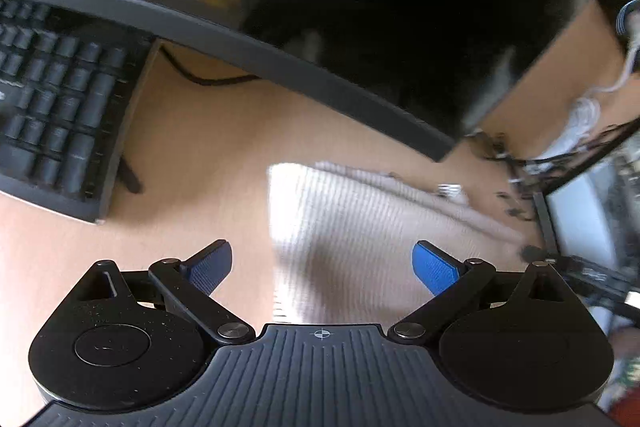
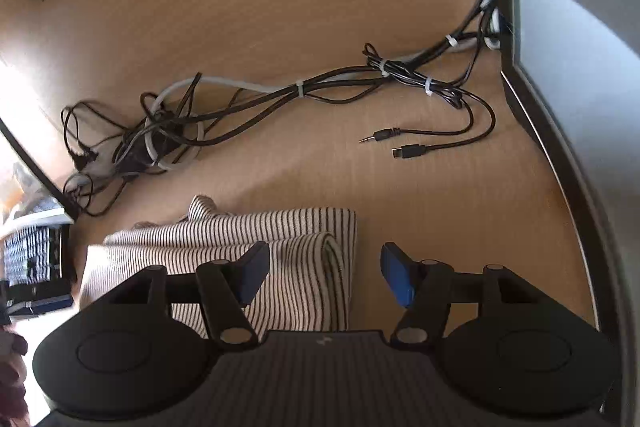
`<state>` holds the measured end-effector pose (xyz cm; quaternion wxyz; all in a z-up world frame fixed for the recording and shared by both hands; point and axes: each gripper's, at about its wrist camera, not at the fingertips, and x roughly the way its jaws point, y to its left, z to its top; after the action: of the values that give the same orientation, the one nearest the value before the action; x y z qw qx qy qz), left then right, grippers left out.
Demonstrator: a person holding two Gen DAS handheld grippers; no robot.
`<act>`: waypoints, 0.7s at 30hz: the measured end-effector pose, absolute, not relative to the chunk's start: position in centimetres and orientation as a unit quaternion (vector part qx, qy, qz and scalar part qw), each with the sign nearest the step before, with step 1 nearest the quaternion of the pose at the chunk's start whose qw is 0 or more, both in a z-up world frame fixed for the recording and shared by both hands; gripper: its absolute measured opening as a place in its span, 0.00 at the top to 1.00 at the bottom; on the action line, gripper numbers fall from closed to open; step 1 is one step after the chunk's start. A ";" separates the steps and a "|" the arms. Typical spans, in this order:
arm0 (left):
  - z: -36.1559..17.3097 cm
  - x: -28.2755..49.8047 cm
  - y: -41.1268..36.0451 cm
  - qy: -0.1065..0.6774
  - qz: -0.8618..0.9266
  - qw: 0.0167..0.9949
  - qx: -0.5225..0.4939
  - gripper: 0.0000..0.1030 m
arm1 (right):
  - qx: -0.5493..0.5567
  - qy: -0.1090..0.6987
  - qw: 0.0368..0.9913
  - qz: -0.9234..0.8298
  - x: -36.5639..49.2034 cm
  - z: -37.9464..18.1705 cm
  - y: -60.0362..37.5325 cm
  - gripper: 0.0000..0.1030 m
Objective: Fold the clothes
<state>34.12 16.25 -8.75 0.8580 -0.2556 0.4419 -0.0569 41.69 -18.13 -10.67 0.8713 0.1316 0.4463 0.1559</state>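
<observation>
Both the left tongs (image 1: 322, 267) and right tongs (image 2: 325, 275) stood released above the folded striped garment (image 2: 280, 251) on the table (image 2: 280, 7); best withdrawn straight, without snagging its top layer.

Your left wrist camera sits just behind the left gripper (image 1: 322, 267), looking forward and steeply down along its fingers at the tabletop (image 1: 208, 131) from close range; a keyboard (image 1: 60, 99) and a dark monitor (image 1: 360, 7) fill its upper half. Your right wrist camera rides the right gripper (image 2: 325, 273) the same way, tilted down and near, facing a cable tangle (image 2: 168, 135). Both views share the striped garment (image 1: 360, 227) (image 2: 296, 227) and the wooden surface around it.
</observation>
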 end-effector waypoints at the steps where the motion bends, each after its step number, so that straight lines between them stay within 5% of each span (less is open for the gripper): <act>1: -8.9 34.1 16.4 0.440 -0.069 0.855 -0.267 0.03 | 0.135 0.446 0.871 0.157 41.7 -10.8 -18.4 0.37; 13: -8.0 34.6 13.9 0.446 -0.025 0.877 -0.176 0.03 | 0.028 0.400 0.884 0.239 41.9 -8.5 -13.0 0.34; 18: -8.3 34.7 13.8 0.448 -0.050 0.868 -0.210 0.04 | 0.019 0.400 0.880 0.256 44.6 -9.4 -10.1 0.34; 21: -8.6 34.8 14.0 0.444 -0.052 0.865 -0.230 0.04 | 0.022 0.409 0.872 0.267 46.6 -10.4 -9.0 0.44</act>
<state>34.82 14.05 -8.65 0.8646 -0.2295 0.4439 -0.0517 46.58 -9.02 -10.43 0.8725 0.0223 0.4086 0.2671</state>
